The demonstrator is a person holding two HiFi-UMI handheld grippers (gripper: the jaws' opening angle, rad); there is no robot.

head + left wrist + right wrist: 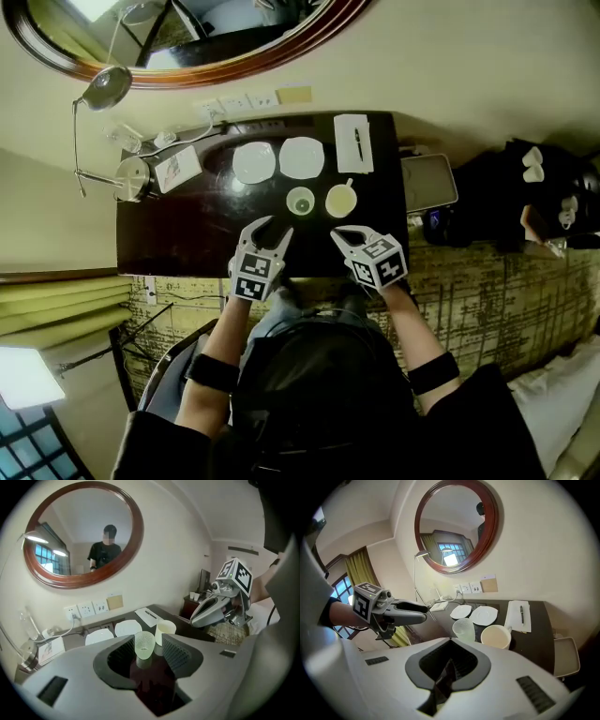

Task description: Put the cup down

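Done, I judge: the frosted pale-green glass cup stands on the dark glossy table beside a cream ceramic mug. My left claw hangs spread, empty, near it; my right claw is pressed together. Nothing left.

Black short-sleeved top worn; sleeves ended above elbow. Black band worn round left forearm, matching band round right. Blue-grey trousers glimpsed between arms. Shell of left gripper moulded in pale grey, smooth, rounded; dark ribbed pads set in black-lined recess. White cube with black square markers fixed at its rear. Same grey shell seen on right gripper, with like marker cube.
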